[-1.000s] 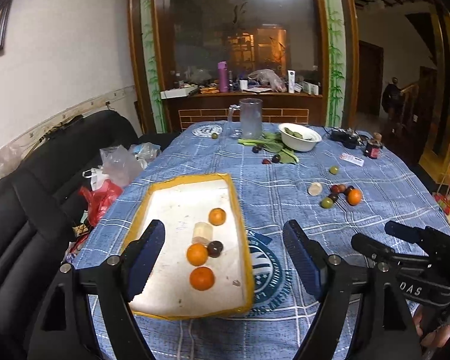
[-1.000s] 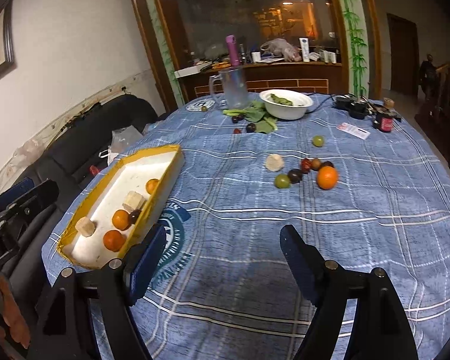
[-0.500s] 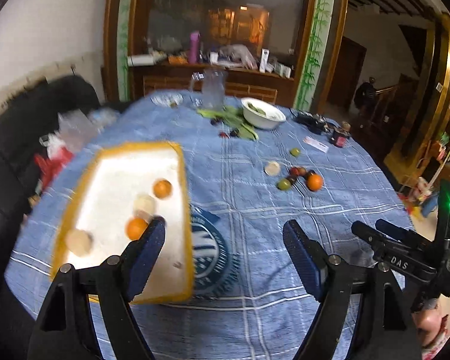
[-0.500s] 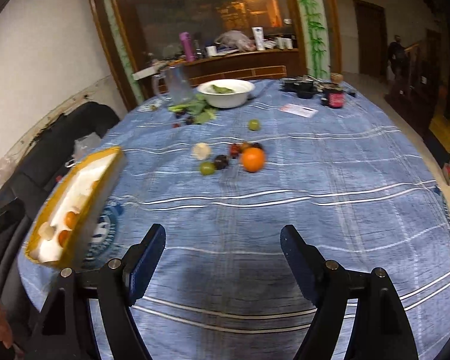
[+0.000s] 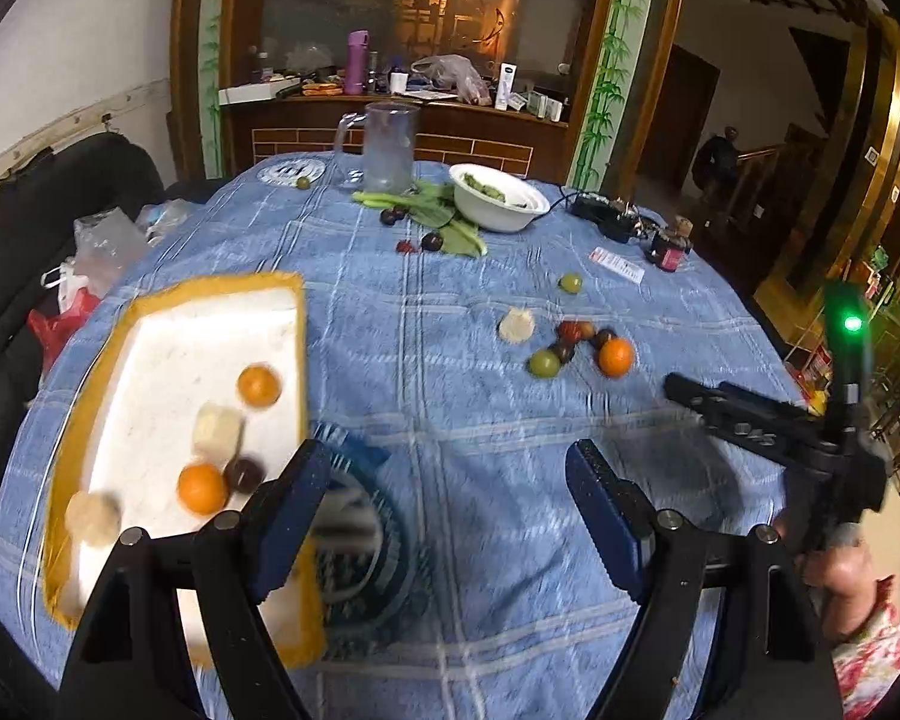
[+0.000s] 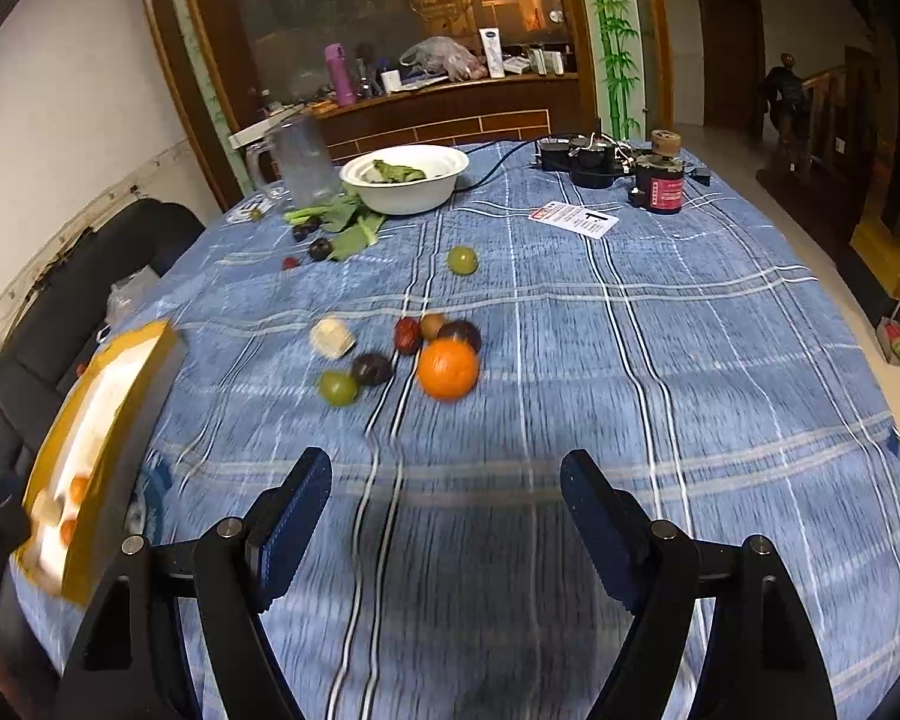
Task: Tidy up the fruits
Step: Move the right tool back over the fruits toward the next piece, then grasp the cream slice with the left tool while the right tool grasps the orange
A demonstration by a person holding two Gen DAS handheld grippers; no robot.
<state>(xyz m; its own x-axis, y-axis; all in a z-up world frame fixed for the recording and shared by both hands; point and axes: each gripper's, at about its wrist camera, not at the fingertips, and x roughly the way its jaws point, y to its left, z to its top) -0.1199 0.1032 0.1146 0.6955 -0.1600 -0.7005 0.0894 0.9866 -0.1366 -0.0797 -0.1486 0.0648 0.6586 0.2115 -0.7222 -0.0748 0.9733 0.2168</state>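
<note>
Tablecloth (image 6: 630, 360) beneath both tongs (image 5: 444, 510) (image 6: 444, 510), seemingly angled down, gaping.

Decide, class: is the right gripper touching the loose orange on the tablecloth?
Apart. In the right wrist view the right gripper has open fingers over bare blue tablecloth, with cloth visible between them and the orange.

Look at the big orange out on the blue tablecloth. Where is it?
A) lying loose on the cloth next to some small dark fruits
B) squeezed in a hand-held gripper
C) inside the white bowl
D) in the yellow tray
A: the big orange rests on the bare blue tablecloth beside small dark fruits, away from the white bowl and the yellow tray, with both grippers empty.
</note>
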